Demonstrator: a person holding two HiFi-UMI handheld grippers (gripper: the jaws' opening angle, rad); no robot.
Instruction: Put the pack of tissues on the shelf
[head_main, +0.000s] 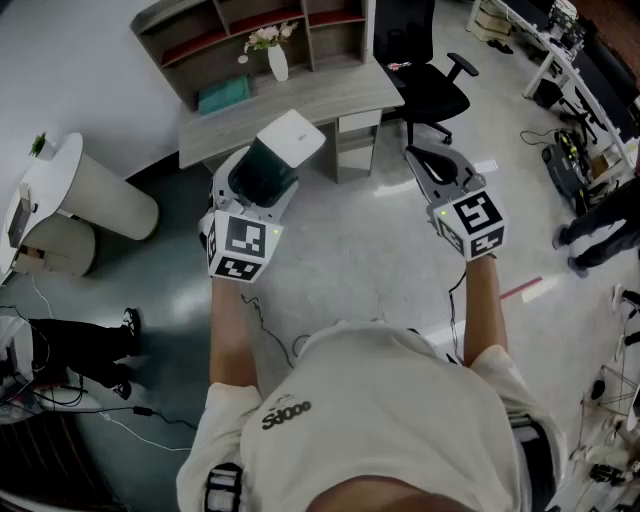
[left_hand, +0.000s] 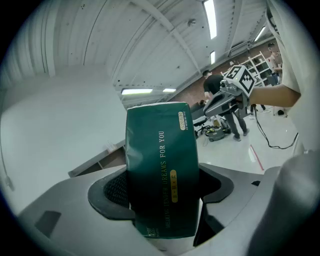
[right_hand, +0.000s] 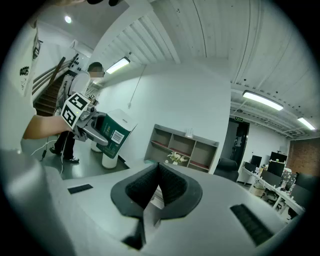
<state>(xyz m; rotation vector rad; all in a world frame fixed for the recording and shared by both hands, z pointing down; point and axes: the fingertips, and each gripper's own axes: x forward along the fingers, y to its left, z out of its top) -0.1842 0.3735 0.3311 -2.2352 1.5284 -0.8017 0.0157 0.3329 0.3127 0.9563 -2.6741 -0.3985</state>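
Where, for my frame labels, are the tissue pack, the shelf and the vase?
tissue pack (left_hand: 160, 170), left gripper view, green front face.
shelf (head_main: 196, 46), head view, bare red-lined board.
vase (head_main: 278, 64), head view, white body.

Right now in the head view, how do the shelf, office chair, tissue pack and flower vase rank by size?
1. shelf
2. office chair and tissue pack: alike; the pack is nearer the camera
3. flower vase

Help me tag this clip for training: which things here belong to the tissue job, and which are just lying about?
Job: tissue pack, gripped in the left tongs; shelf.
Lying about: vase of flowers, teal box, desk, chair.
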